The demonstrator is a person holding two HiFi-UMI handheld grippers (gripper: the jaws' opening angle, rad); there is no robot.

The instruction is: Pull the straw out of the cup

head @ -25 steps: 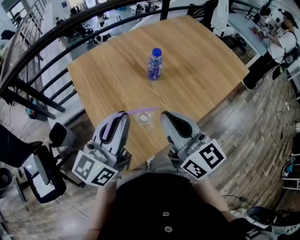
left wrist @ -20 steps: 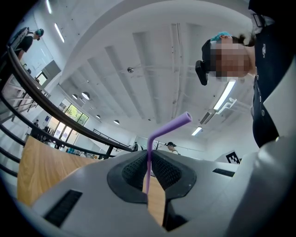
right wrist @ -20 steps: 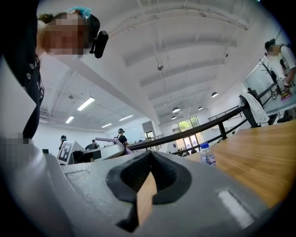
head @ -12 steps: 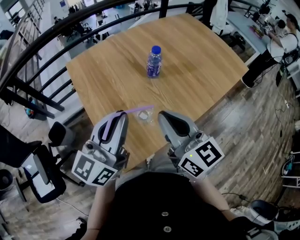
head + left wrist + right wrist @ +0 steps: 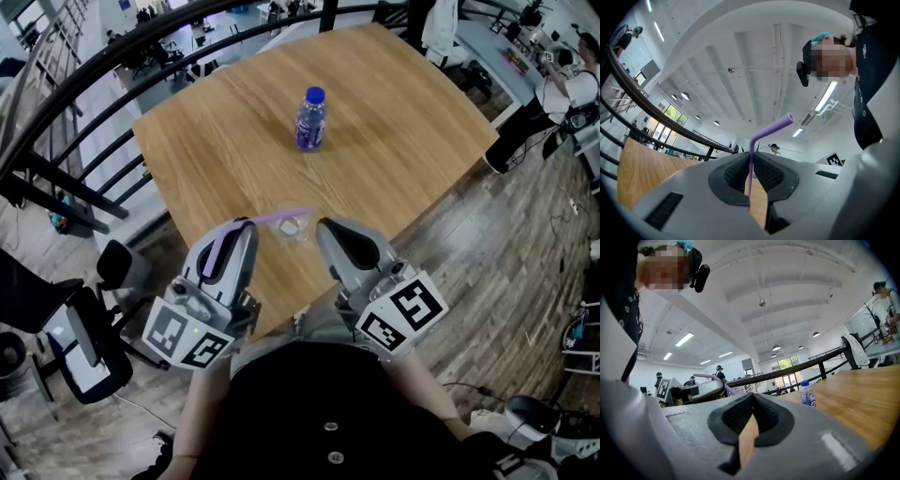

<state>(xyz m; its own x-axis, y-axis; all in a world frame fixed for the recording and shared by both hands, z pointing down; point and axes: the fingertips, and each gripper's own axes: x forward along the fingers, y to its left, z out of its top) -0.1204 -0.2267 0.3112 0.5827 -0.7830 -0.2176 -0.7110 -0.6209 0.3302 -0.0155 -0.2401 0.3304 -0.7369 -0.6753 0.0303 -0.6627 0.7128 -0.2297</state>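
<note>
My left gripper (image 5: 246, 226) is shut on a purple bendy straw (image 5: 278, 217). The straw reaches rightward from its tip, level, just over a small clear cup (image 5: 293, 231) that stands near the table's front edge. In the left gripper view the straw (image 5: 751, 154) stands pinched between the dark pads (image 5: 736, 171), its bent end up and to the right. My right gripper (image 5: 324, 226) sits just right of the cup, apart from it. Its jaws are shut, with nothing between them (image 5: 752, 401). In the right gripper view the straw (image 5: 710, 377) shows at the left.
A clear water bottle with a blue cap (image 5: 310, 120) stands upright mid-table, also far off in the right gripper view (image 5: 806, 395). The wooden table (image 5: 403, 112) has a dark railing (image 5: 84, 103) behind it. An office chair (image 5: 84, 337) sits at the left.
</note>
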